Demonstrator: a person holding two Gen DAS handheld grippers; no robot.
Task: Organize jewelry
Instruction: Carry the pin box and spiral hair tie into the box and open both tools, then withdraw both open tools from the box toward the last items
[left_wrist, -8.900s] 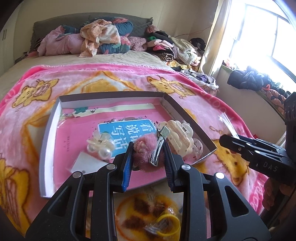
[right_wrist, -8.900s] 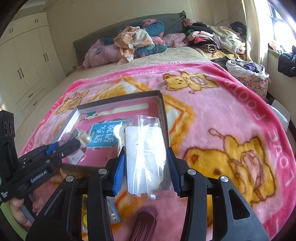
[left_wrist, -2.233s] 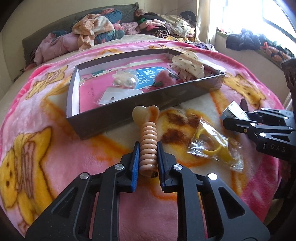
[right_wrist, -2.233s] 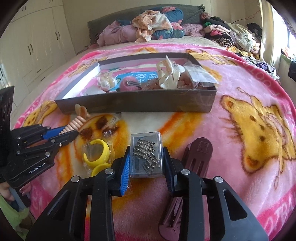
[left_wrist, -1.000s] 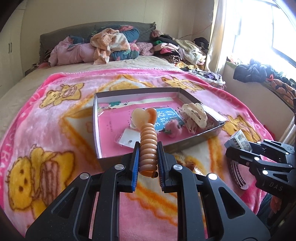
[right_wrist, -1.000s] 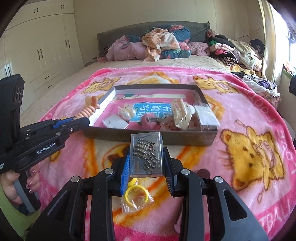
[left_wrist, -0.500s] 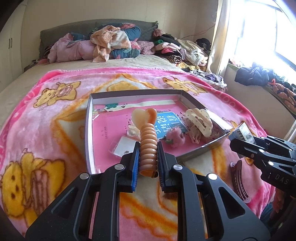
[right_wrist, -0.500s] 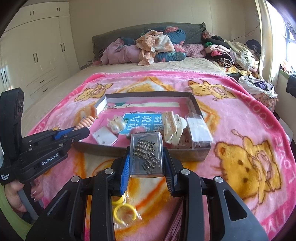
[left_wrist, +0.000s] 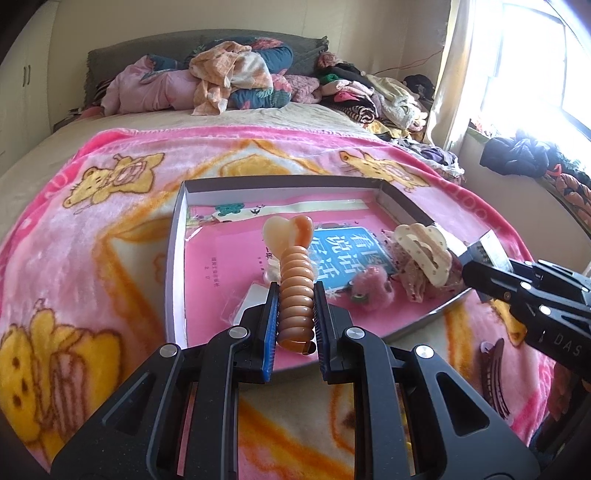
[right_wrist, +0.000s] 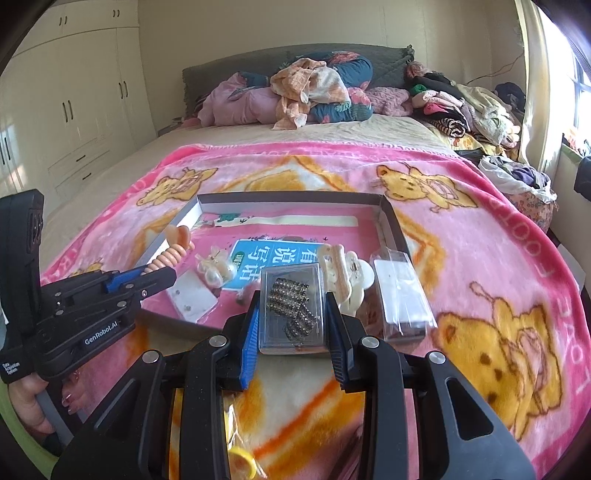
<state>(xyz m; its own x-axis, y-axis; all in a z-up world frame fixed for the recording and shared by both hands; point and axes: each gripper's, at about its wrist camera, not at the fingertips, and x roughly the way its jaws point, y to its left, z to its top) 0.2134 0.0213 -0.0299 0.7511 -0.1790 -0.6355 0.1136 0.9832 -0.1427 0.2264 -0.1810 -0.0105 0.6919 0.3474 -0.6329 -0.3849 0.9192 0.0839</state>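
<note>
Over bed (left_wrist: 110, 192), both grippers tilted downward

On the bed (right_wrist: 229, 147), the blanket (right_wrist: 480, 229) carries a tray (right_wrist: 295, 197); clothes pile (right_wrist: 454, 99) at two o'clock beyond.

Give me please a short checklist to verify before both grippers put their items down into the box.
1. Left gripper grips the orange spiral clip firmly: ok, both pads press on it.
2. Right gripper grips the clear case of rhinestone pieces: ok.
3. Spiral clip is above the box: ok, it hangs over the pink floor.
4. Clear case has passed the near wall: cannot tell.
5. Free floor under the spiral clip: ok, though a small white packet lies close.
6. Cream claw clip is clear of the case: not ok, it lies just behind it.
</note>
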